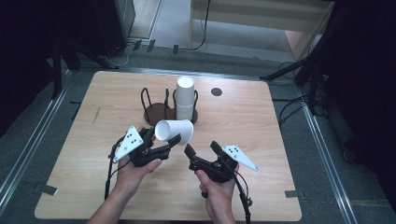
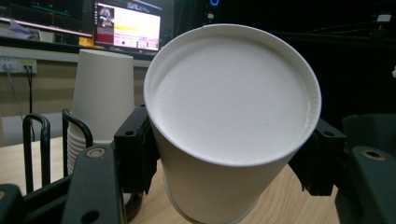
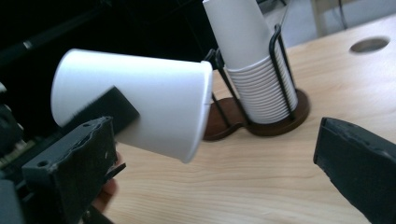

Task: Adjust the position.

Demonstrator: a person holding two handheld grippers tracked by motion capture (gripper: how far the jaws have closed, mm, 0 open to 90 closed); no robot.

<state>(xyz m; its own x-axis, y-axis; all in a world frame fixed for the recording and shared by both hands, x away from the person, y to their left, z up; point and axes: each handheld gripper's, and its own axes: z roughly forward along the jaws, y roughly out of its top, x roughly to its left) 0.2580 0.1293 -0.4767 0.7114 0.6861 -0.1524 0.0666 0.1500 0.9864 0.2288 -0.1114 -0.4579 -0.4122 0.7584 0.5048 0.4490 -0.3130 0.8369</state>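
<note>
The left claw (image 1: 159, 142) is clenched on a white paper cup (image 1: 174, 130), holding it on its side above the middle of the surface (image 1: 261, 140). The right claw (image 1: 203, 149) is released, jaws wide apart, just beside the cup. Toward the far edge, a cup stack (image 1: 185, 98) stands in a wire holder (image 1: 161, 112).

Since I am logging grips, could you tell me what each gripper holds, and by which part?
The left gripper clamps the paper cup across its side wall, near the base. The right gripper is open, holding nothing.
</note>
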